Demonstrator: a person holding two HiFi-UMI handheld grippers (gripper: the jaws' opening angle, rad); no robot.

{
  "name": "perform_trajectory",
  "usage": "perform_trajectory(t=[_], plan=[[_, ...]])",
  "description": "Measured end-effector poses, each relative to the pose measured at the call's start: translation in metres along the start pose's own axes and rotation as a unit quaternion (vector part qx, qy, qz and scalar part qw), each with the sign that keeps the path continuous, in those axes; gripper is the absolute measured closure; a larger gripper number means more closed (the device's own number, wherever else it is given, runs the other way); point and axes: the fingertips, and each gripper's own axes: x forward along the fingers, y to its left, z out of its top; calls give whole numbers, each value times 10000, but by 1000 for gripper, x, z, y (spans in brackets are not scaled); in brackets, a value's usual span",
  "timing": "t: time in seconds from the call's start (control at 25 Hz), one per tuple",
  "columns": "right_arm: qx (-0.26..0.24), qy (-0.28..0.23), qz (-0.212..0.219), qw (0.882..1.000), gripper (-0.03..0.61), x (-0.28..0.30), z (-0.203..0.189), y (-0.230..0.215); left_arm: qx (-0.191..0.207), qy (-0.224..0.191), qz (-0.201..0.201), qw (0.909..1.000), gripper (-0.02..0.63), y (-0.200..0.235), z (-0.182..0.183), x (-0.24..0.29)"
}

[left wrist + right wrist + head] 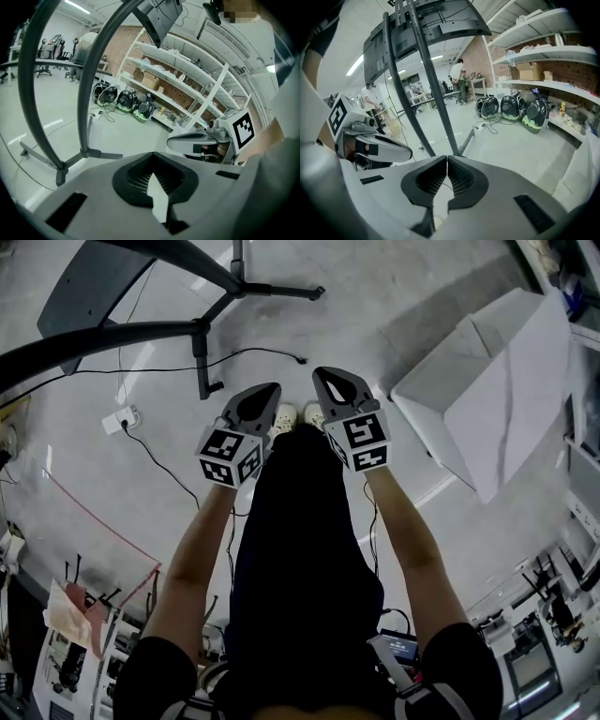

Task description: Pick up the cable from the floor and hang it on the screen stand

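Left gripper [268, 396] and right gripper [324, 381], grey moulded shells, ribbed black fingers closed on nothing; beyond at twelve o'clock, thin black cable [262, 350] snaking on smooth grey floor [394, 296]; tubular dark screen stand [94, 337] at ten o'clock.

A pale grey, glossy floor [422, 296] spreads through a large workshop. White metal shelving [187, 70] lines a red brick wall [123, 54], with black-and-green rounded cases [511, 108] on the floor beneath it. Strip lights [77, 5] run along the ceiling. A big white box [497, 381] sits on the floor, and desks and chairs [44, 70] stand far off.
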Motion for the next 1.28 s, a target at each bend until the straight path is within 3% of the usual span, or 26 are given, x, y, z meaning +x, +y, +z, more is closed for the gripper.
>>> perform_trajectory(t=[0.48, 0.72, 1.0, 1.28], plan=[[453, 418, -147, 9980, 554, 69, -79, -30, -556, 452, 21, 9974, 611, 64, -93, 63], [60, 831, -85, 9965, 554, 91, -120, -44, -963, 663, 286, 9927, 611, 92, -139, 86], [-297, 1154, 36, 9929, 554, 118, -159, -64, -1337, 987, 279, 9857, 611, 107, -196, 114], [-334, 1340, 185, 9902, 552, 148, -204, -72, -1326, 1119, 295, 9844, 611, 120, -229, 148]])
